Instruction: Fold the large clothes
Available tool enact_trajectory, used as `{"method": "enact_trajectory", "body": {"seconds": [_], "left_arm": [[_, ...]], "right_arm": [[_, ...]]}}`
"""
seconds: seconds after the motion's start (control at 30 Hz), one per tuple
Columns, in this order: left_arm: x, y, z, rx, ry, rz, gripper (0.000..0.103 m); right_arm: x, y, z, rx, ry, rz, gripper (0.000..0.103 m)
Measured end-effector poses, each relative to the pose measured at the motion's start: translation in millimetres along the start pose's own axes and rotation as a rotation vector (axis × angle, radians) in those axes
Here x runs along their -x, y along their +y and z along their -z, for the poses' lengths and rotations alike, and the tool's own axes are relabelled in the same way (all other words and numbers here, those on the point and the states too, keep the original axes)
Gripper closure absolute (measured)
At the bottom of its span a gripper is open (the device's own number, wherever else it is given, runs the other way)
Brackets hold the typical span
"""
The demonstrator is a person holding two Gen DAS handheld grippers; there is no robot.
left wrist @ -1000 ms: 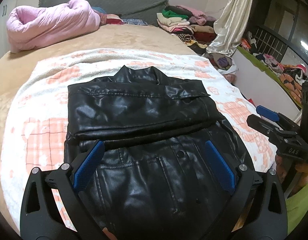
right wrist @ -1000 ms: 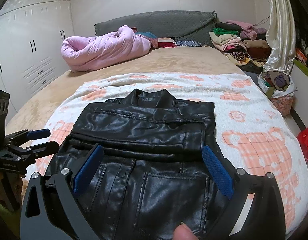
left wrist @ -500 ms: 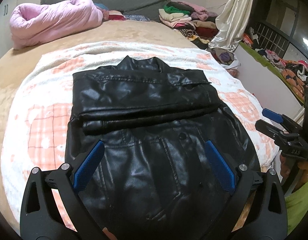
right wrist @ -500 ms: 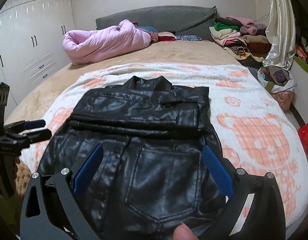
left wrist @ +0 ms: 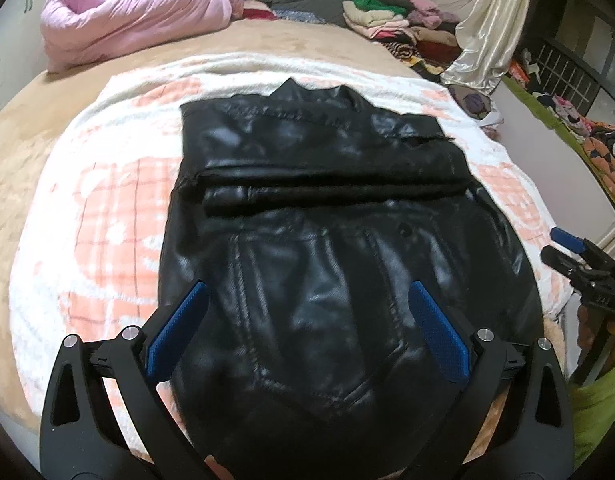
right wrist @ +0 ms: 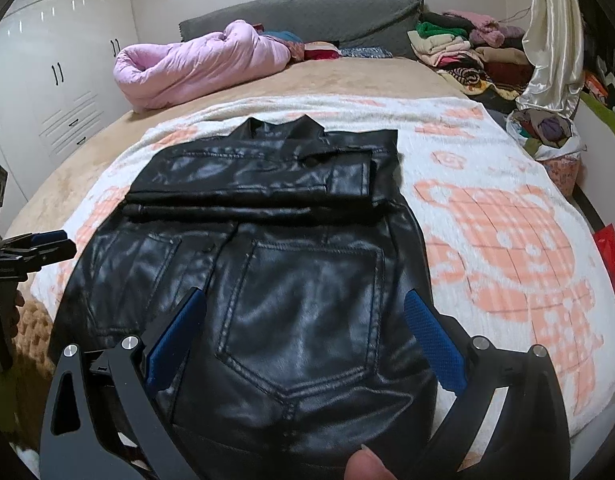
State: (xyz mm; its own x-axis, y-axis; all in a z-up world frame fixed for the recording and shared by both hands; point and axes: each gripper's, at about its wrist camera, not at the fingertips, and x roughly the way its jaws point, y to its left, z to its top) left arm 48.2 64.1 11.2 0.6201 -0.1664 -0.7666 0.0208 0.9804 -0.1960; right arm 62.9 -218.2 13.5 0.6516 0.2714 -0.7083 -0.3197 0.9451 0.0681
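Your left gripper and right gripper both have jaws spread wide, nothing in them. Black leather jacket lies flat on the white/orange blanket w/ its near hem btwn each pair of jaws, sleeves folded across just past the tips. Pink duvet is way beyond, clothes pile far right.

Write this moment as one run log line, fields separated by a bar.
stage: mid-fold | black leather jacket: sleeves folded across top, on patterned blanket | left gripper: open, above hem | right gripper: open, above hem
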Motion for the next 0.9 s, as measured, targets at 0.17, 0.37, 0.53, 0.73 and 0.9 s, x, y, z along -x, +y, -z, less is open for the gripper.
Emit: {"method": "enact_trajectory", "body": {"seconds": [0.17,0.37,0.53,0.73,0.9], "left_arm": [[-1.0,14.7,18.4,0.022,0.035,-0.03,0.01],[-2.0,37.6,42.1,0.078,0.094,-0.035,0.01],[5.6,56.1,57.4,0.137,0.115,0.003,0.01],[10.8,63.0,74.6,0.178,0.145,0.071,0.034],[10.3,60.4,86.8,0.181,0.177,0.081,0.04]], "right_arm": [[-0.6,-10.4,12.6,-0.007,0.023,0.011,0.004],[2.0,-25.2,28.6,-0.025,0.044,0.025,0.004],[6.4,-33.8,38.4,-0.035,0.048,0.027,0.004],[11.8,-42.6,49.4,-0.047,0.052,0.007,0.004],[12.1,-49.3,62.3,-0.049,0.093,-0.013,0.004]]}}
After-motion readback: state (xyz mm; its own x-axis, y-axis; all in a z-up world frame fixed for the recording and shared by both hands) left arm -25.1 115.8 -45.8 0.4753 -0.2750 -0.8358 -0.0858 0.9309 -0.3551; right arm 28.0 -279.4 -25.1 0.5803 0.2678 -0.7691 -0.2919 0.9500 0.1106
